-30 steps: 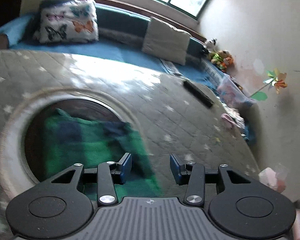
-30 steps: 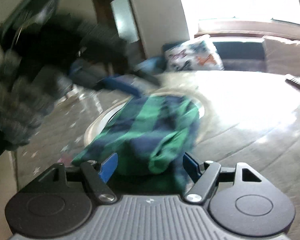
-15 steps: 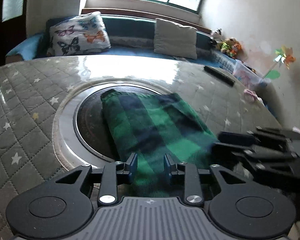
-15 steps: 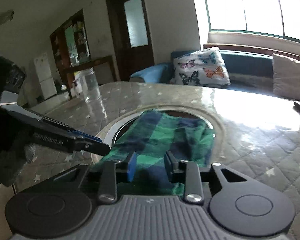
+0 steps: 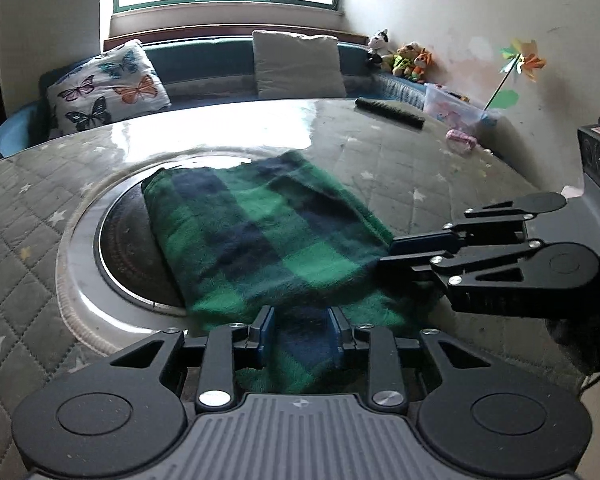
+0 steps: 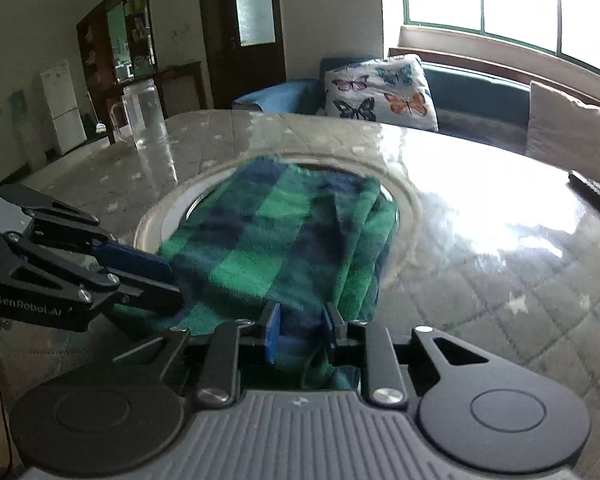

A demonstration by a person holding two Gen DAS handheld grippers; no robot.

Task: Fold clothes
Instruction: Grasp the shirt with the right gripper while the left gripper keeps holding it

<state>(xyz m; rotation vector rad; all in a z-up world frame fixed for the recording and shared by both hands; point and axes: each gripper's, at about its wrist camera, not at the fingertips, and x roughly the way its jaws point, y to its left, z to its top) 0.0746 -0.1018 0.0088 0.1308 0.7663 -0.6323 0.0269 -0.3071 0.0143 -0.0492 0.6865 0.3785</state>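
A green and navy checked cloth (image 5: pixel 260 236) lies folded over the round inset at the table's middle; it also shows in the right wrist view (image 6: pixel 284 240). My left gripper (image 5: pixel 300 330) is at its near edge, fingers closed on the fabric. My right gripper (image 6: pixel 300 334) is shut on the near edge further right. Each gripper shows in the other's view: the right gripper (image 5: pixel 396 252) from the side at the cloth's right corner, the left gripper (image 6: pixel 168 276) at its left corner.
The quilted star-pattern table cover (image 5: pixel 32 216) surrounds a round grey ring (image 5: pixel 76 240). A black remote (image 5: pixel 392 112) lies far right. A glass jug (image 6: pixel 140 116) stands at the far left. A bench with a butterfly cushion (image 5: pixel 104 88) runs under the window.
Both grippers have closed on the cloth's near edge and drawn back toward me, and the cloth now lies flatter and more spread over the inset.
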